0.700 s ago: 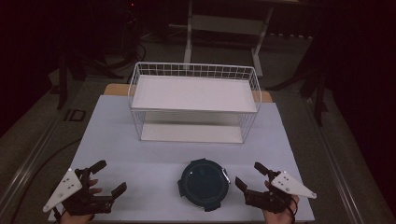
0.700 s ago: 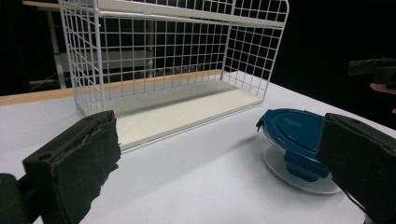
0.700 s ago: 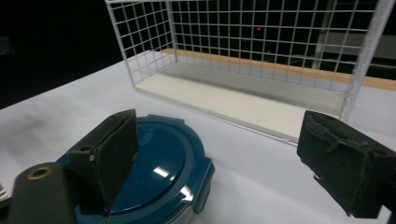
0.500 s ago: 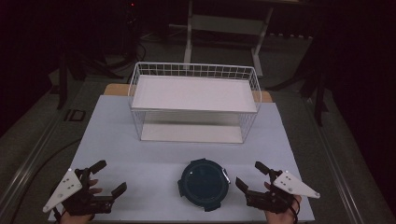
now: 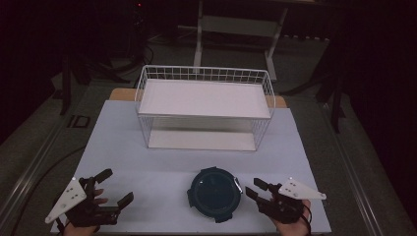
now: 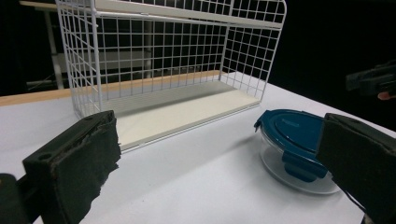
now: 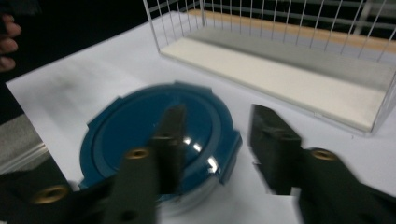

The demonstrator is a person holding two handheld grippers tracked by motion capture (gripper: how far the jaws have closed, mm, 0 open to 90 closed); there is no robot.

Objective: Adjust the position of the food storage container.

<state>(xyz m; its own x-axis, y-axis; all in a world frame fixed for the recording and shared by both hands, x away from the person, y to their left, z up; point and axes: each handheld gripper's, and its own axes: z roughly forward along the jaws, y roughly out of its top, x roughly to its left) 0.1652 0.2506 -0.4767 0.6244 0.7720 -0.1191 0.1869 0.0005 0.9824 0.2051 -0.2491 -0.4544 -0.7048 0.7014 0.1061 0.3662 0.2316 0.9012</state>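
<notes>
Room dim, surroundings near black; table [image 5: 147,147] lit from above, pale and even. Soft shadow under rack [image 5: 204,98] shelf. Small glare spots on blue lid [image 7: 154,135] (right gripper view). Right gripper [image 7: 215,140] jaws blurred, close to lens; left gripper [image 6: 219,158] pads sharper. High view grainy, low contrast.

A lab or test studio: a white-covered surface [image 5: 147,142] stands in a dark room, cables [image 5: 142,54] trail on grey floor, and metal stand legs [image 5: 199,34] rise behind
</notes>
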